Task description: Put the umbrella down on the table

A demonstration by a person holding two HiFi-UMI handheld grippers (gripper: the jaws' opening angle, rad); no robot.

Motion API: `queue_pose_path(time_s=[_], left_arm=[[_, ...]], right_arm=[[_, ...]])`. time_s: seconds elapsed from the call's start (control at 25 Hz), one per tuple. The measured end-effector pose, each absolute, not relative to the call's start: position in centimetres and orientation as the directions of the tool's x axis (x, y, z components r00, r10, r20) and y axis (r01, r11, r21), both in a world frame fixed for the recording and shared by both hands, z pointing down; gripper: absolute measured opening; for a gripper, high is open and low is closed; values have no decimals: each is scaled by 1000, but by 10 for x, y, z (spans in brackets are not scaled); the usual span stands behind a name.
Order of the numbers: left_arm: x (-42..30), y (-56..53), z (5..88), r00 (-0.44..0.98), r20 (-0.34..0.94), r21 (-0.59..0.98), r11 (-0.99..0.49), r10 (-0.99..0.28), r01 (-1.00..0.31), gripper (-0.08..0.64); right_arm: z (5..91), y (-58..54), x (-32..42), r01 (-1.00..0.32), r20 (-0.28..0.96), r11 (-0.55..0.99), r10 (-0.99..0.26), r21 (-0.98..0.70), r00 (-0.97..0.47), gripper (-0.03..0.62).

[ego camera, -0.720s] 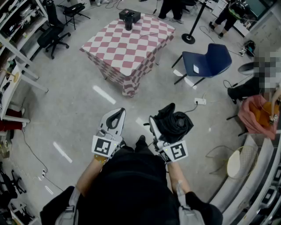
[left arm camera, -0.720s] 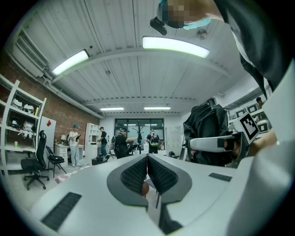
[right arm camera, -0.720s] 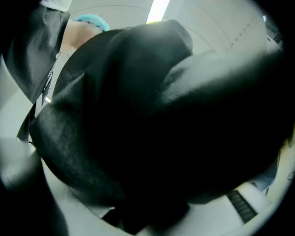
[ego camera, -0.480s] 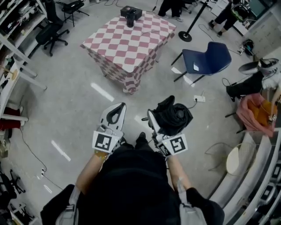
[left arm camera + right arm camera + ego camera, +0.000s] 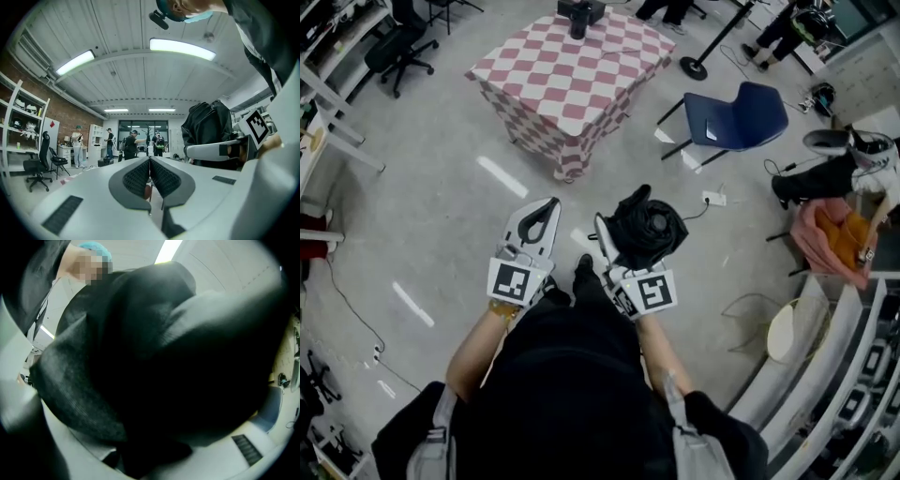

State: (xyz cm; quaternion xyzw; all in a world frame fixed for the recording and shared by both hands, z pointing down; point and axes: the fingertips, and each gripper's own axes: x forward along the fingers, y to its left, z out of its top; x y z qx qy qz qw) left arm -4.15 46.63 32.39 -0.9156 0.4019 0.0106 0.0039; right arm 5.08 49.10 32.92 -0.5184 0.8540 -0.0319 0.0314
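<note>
Umbrella (image 5: pixel 652 225), black, folded and crumpled, in right gripper (image 5: pixel 623 234)

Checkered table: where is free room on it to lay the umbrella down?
The checkered table is bare from its near corner up to the black device at its far edge: room enough, I judge, for the umbrella. Only that far edge is crowded. A blue chair stands close to its right side.
</note>
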Motion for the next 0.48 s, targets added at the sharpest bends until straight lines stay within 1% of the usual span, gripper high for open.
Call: queue_pose_path(time_s=[0.2, 0.48], left_arm=[[-30, 452, 330, 656, -10, 4, -656, -755, -755, 15], [-1, 430, 346, 622, 47, -9, -623, -782, -783, 15]], right_arm=[[335, 473, 55, -866, -11, 495, -869, -68, -495, 190], [338, 446, 82, -845, -58, 528, -850, -86, -524, 190]])
